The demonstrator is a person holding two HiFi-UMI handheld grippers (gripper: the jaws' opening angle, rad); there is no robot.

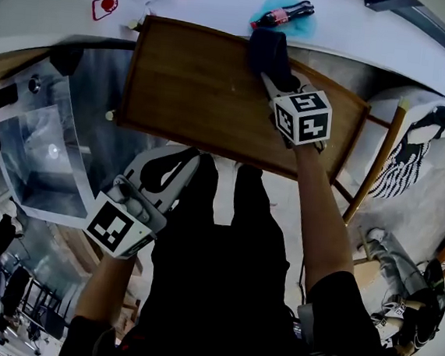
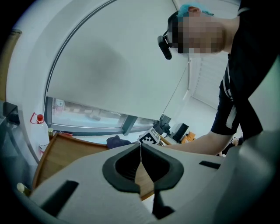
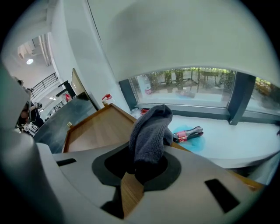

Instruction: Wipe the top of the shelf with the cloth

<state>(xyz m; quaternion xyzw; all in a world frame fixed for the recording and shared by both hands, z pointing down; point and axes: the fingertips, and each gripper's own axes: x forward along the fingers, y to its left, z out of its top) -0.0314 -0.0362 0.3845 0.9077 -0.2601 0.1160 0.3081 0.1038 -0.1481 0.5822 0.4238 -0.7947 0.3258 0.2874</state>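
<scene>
The left gripper (image 1: 183, 162) hangs close to the person's body, just short of the shelf's near edge, its jaws clenched on nothing. Beyond it the wooden shelf top (image 1: 192, 84) lies bare. The right gripper (image 1: 270, 76) grasps the dark cloth (image 1: 267, 51) at the far edge; whether the cloth touches the wood is hard to tell. Wiping seems in hand. The next move calls for pressing the cloth flat and sweeping it across the board. Farther off, a bottle (image 1: 283, 15) lies on a white ledge (image 1: 223, 5) below a window (image 3: 188, 85).

Light: bright daylight via window (image 3: 192, 89) | Shadows: soft, head view dim below | Edges: fisheye bend, black vignette | Focus: foreground soft
</scene>
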